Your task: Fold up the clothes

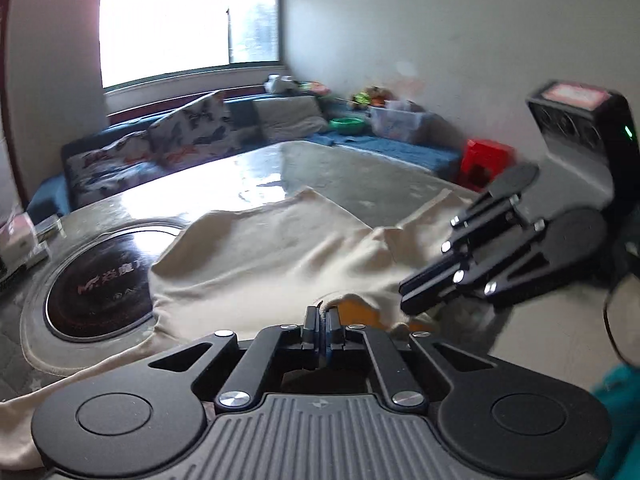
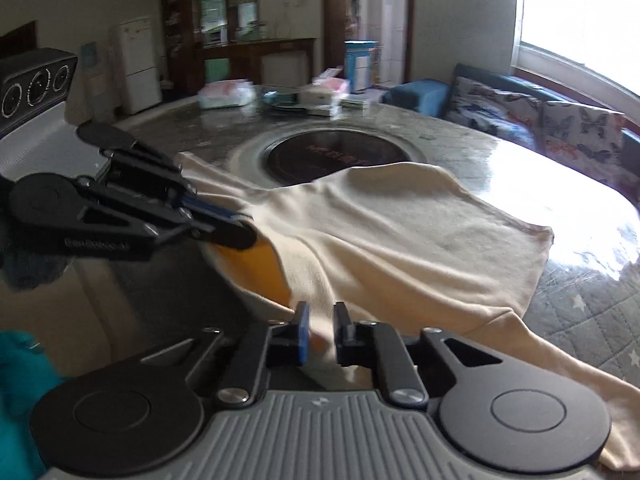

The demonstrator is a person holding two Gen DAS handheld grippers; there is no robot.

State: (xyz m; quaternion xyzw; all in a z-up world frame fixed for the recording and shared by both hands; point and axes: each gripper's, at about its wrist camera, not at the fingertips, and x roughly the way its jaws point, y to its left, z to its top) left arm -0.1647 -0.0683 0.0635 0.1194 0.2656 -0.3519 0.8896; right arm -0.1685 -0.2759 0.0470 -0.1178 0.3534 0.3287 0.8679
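Note:
A cream garment (image 1: 276, 256) with an orange inner lining (image 2: 256, 272) lies spread over the near part of a round glass-topped table (image 1: 360, 176). My left gripper (image 1: 321, 314) is shut on the garment's near edge; it also shows at the left of the right wrist view (image 2: 240, 226), pinching that edge. My right gripper (image 2: 321, 316) has its jaws a little apart with cream cloth (image 2: 400, 240) between them, by the same near edge. It shows at the right of the left wrist view (image 1: 408, 300), tips at the cloth. One sleeve (image 2: 580, 392) hangs off the table.
A dark round induction hob (image 1: 100, 284) is set in the table's middle, partly under the garment. Tissue boxes and dishes (image 2: 320, 96) stand at the table's far side. A blue sofa with patterned cushions (image 1: 188, 136) runs under the window. A red stool (image 1: 484, 160) stands by the wall.

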